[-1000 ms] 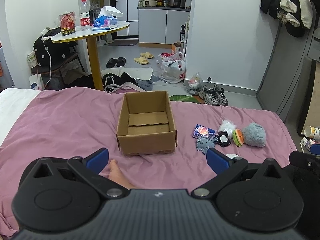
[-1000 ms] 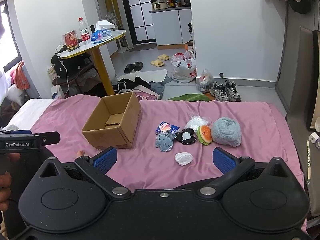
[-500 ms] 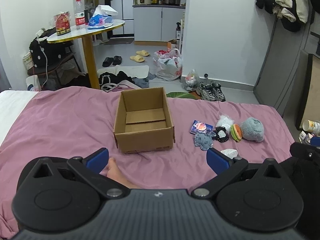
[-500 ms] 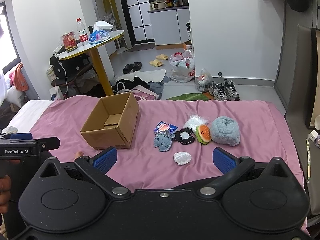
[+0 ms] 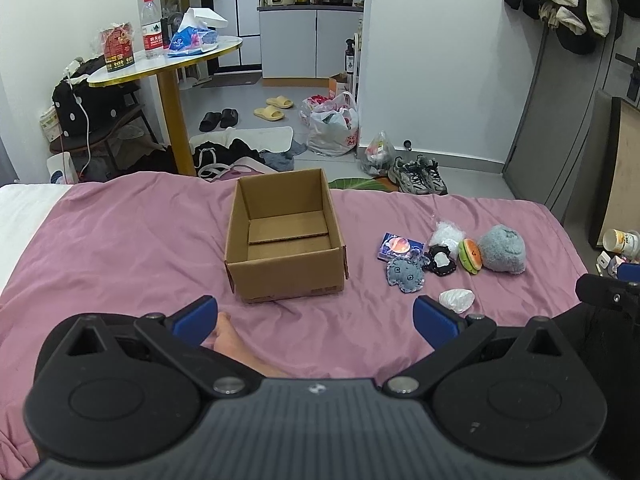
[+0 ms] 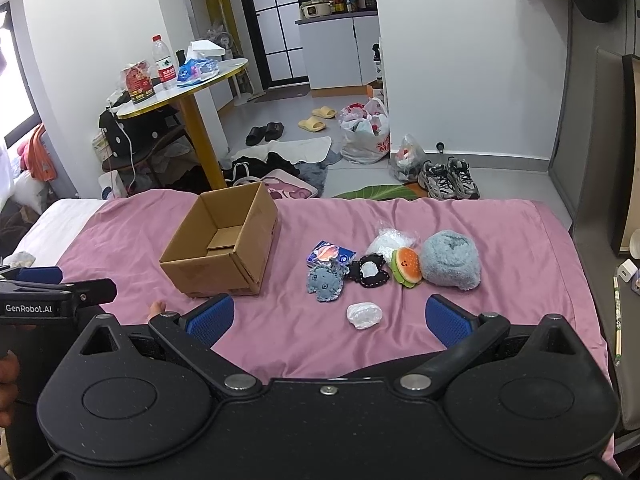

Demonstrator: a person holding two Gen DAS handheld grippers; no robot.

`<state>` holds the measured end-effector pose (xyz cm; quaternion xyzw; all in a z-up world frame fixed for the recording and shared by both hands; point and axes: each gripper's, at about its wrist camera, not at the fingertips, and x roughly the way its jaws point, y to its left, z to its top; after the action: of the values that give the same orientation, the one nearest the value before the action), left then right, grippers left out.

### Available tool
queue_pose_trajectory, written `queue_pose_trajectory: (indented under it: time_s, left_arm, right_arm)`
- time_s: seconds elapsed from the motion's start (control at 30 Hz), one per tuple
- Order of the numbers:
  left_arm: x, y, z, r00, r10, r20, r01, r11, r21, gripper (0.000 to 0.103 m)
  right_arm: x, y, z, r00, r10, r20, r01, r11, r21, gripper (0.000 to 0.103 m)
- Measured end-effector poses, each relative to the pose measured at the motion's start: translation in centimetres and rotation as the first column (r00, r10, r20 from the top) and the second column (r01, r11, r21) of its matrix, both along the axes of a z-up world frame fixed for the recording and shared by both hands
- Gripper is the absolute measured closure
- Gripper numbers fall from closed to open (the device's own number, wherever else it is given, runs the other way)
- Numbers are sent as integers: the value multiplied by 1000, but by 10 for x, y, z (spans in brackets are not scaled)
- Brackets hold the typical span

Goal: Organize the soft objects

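An open, empty cardboard box (image 5: 285,236) (image 6: 224,245) sits on the pink bedspread (image 5: 120,248). To its right lie several soft things: a grey fluffy plush (image 6: 451,260) (image 5: 502,249), a burger plush (image 6: 407,267), a black-and-white plush (image 6: 369,271), a blue-grey plush (image 6: 325,283) (image 5: 405,274), a small printed pack (image 6: 330,253), a clear bag (image 6: 391,238) and a white wad (image 6: 364,315) (image 5: 457,300). My left gripper (image 5: 316,318) is open and empty, short of the box. My right gripper (image 6: 330,318) is open and empty, short of the white wad.
A bare foot (image 5: 232,340) lies on the bed just under my left gripper. Beyond the bed's far edge stand a round yellow-legged table (image 5: 172,60), clothes, slippers, bags and shoes (image 5: 420,174) on the floor. A white sheet (image 5: 20,208) shows at the left.
Both grippers have drawn slightly back and up; the box and soft things sit a little lower and smaller in view. Nothing on the bed has moved. Both grippers stay open.
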<state>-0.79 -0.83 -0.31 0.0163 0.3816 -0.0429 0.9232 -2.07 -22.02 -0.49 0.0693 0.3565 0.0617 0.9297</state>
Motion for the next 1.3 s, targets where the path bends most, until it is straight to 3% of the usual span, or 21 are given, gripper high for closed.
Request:
queue_pose_trajectory:
  time_s: [0.57,1.0,1.3]
  left_arm:
    - [0,3,-1,1000,-11,-8,11,1000,-1,0]
    - [31,-21,-14,998,-57,-38,56,998,-19,0]
    - [60,-46,-30,992,-103,-69,101,994,-34,0]
  right_arm:
    - [1,5,-4,1000,-7,-10,7,1000,-19,0]
    - [25,-16,-22,996,-73,-43,73,997,-3,0]
    - [37,-37,-32,992,-127,-24,128,990,63,0]
